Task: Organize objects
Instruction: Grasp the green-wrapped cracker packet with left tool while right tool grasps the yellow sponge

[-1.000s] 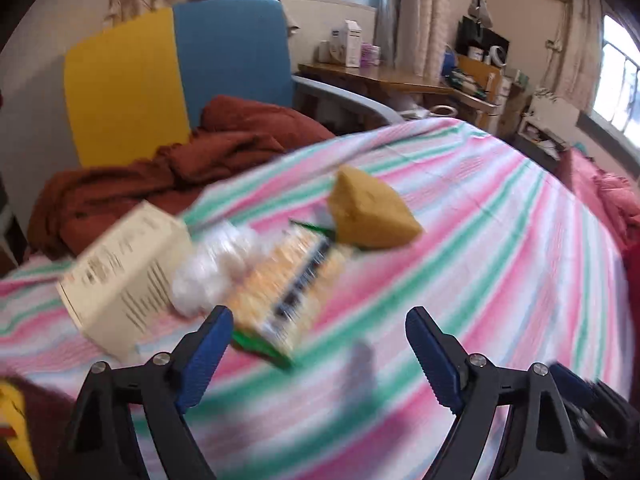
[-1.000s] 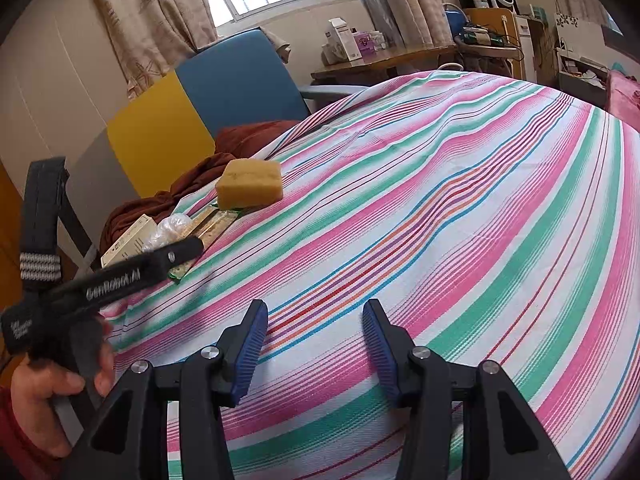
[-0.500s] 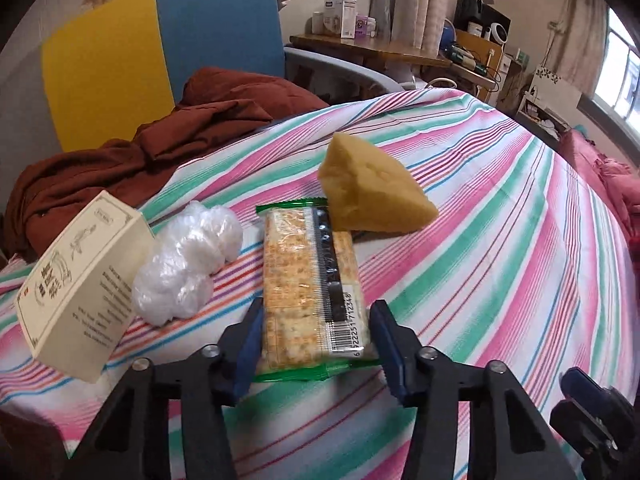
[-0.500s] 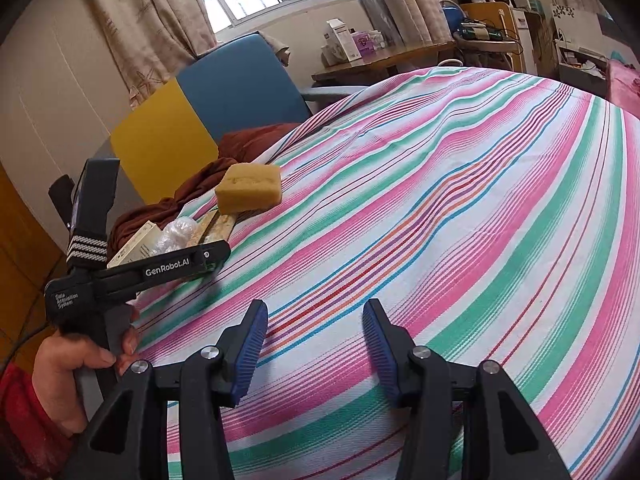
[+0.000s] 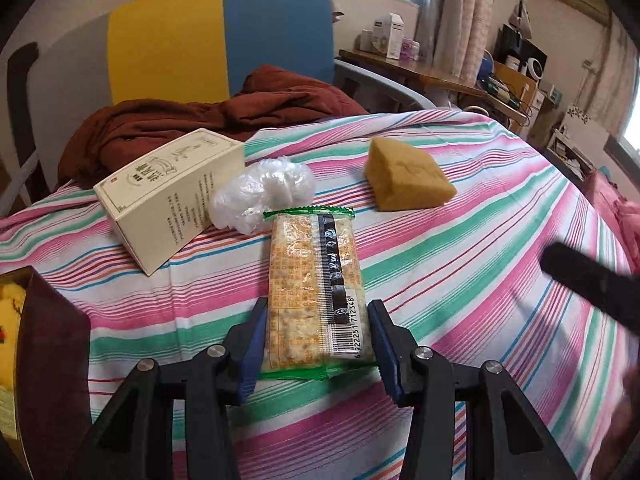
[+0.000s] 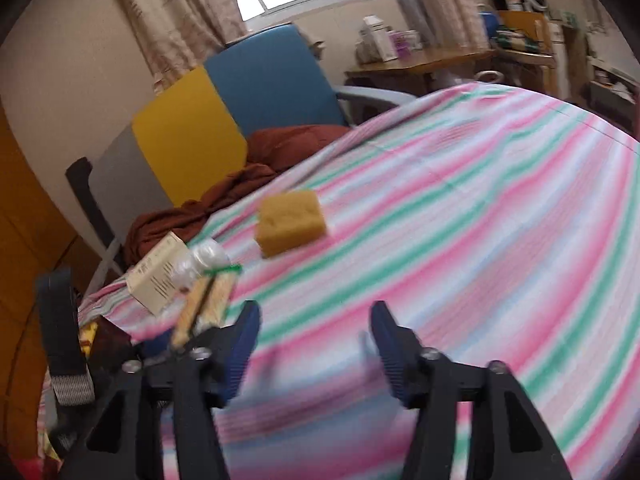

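A cracker packet (image 5: 312, 272) with green ends lies lengthwise on the striped sheet (image 5: 480, 264). My left gripper (image 5: 318, 344) is shut on its near end, both blue pads pressing its sides. Beyond it lie a crumpled clear plastic bag (image 5: 264, 196), a cream carton (image 5: 172, 196) on its side and a yellow sponge (image 5: 408, 180). My right gripper (image 6: 314, 344) hovers over bare sheet, its jaws opening with nothing between them. The right wrist view is blurred: the sponge (image 6: 290, 220) sits ahead, and the packet (image 6: 208, 300), bag (image 6: 206, 258) and carton (image 6: 156, 272) are to the left.
A yellow and blue chair (image 5: 200, 40) with a rust-brown cloth (image 5: 200, 120) on it stands behind the objects. A dark red box (image 5: 52, 340) holding something yellow is at the near left. A cluttered wooden desk (image 5: 420, 72) stands at the back right.
My left gripper came in over the packet and closed on its near end. My right gripper's jaws went from narrow to wide, and its view swung toward the sponge.
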The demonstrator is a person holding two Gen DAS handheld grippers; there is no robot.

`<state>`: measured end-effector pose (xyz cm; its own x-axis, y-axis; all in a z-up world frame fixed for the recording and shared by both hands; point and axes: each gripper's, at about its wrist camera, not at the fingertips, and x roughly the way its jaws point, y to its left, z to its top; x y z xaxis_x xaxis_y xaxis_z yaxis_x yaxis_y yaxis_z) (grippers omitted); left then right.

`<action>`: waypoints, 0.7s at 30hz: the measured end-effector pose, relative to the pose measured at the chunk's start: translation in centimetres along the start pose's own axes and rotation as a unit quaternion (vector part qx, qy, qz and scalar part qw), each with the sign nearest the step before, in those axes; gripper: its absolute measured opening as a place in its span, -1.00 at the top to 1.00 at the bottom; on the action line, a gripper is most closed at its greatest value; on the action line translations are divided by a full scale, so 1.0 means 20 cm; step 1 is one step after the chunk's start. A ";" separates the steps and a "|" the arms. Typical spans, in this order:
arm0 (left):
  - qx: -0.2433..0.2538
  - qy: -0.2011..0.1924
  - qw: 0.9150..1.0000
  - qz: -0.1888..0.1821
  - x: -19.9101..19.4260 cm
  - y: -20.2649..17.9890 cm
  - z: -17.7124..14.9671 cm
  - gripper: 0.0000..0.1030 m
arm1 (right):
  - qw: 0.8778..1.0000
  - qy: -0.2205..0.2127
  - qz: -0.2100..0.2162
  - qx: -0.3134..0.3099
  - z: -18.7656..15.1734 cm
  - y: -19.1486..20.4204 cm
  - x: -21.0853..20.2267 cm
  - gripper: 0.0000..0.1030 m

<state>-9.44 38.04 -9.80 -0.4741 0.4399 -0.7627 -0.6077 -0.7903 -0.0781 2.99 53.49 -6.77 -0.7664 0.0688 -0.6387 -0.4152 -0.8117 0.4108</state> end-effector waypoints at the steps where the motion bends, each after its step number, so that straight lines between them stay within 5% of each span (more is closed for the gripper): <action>1: 0.000 0.000 1.000 0.001 0.00 0.00 0.00 0.05 | 1.000 0.010 0.005 -0.002 0.05 0.01 0.05 -0.53; 7: 0.005 -0.004 1.000 0.007 0.01 -0.02 -0.01 0.04 | 0.999 0.035 -0.008 -0.039 0.28 0.10 0.34 -0.53; 12: 0.005 -0.006 1.000 0.008 0.01 -0.02 -0.02 0.03 | 0.996 0.062 -0.022 -0.063 0.30 0.13 0.55 -0.53; 21: 0.008 -0.005 1.000 0.010 0.03 -0.02 -0.02 0.01 | 0.995 0.027 -0.053 -0.085 0.19 0.10 0.48 -0.22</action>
<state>-9.19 38.37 -10.45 -0.4920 0.4287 -0.7577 -0.6083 -0.7919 -0.0531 -7.10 54.65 -9.62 -0.6939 0.1320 -0.7079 -0.3993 -0.8886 0.2258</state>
